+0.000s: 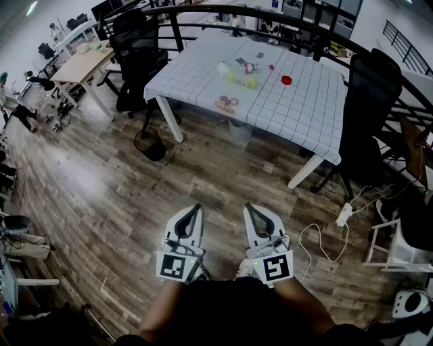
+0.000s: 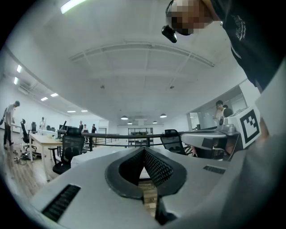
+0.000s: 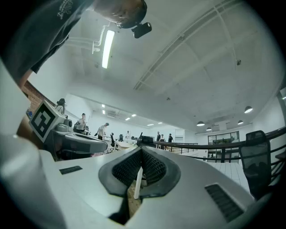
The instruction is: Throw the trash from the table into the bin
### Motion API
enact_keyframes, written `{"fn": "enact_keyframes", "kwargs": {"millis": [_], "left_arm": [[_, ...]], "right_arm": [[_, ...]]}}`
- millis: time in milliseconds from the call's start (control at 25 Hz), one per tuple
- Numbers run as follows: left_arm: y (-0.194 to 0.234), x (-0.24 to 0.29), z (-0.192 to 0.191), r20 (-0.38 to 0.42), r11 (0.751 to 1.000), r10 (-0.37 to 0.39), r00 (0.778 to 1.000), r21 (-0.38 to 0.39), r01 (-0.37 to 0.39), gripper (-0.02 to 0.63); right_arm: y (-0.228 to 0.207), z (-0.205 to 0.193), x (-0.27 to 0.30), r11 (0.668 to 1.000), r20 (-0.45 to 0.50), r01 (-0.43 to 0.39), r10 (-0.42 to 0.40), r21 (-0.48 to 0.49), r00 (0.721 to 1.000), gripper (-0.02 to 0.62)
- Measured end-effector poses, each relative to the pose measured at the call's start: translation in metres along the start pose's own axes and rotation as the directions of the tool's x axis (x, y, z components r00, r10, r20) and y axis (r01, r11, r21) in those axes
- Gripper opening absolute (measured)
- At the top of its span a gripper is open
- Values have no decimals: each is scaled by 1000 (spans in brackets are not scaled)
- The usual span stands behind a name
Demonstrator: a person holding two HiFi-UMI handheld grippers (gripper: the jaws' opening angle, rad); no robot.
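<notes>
A table (image 1: pixel 298 111) with a white checked cloth stands far ahead in the head view. On it lie bits of trash: a crumpled wrapper (image 1: pixel 227 103), a yellow-green piece (image 1: pixel 244 80), a bottle (image 1: pixel 249 67) and a red lid (image 1: pixel 286 80). A translucent bin (image 1: pixel 239 130) sits under the table's front edge. My left gripper (image 1: pixel 197 208) and right gripper (image 1: pixel 249 207) are held side by side low over the floor, well short of the table. Both are shut with nothing between the jaws, as the left gripper view (image 2: pixel 144 150) and right gripper view (image 3: pixel 141 151) also show.
Black office chairs stand at the table's left (image 1: pixel 137 51) and right (image 1: pixel 365 101). A small black basket (image 1: pixel 149 144) sits on the wooden floor left of the table leg. A white cable with a power strip (image 1: pixel 344 214) lies on the floor to the right. A railing (image 1: pixel 284 20) runs behind the table.
</notes>
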State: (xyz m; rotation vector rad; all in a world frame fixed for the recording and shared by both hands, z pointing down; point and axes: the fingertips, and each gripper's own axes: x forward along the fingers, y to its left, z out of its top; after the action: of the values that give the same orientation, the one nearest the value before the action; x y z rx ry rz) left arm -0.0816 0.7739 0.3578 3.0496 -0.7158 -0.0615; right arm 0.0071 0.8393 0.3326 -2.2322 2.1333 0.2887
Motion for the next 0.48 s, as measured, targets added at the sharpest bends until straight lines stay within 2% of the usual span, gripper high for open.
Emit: {"fn": "enact_keyframes", "kwargs": {"millis": [360,480], "left_arm": [[-25,5,3,3,1000,-8,1000,5,8,18],[-33,9,1,-12,1000,2,1000,-23,-2,18]], "right_arm": [[-16,0,-19,1000,9,9,-9,21,1000,21],[-23,1,-25,999,22,0,-1,42,1000,21]]}}
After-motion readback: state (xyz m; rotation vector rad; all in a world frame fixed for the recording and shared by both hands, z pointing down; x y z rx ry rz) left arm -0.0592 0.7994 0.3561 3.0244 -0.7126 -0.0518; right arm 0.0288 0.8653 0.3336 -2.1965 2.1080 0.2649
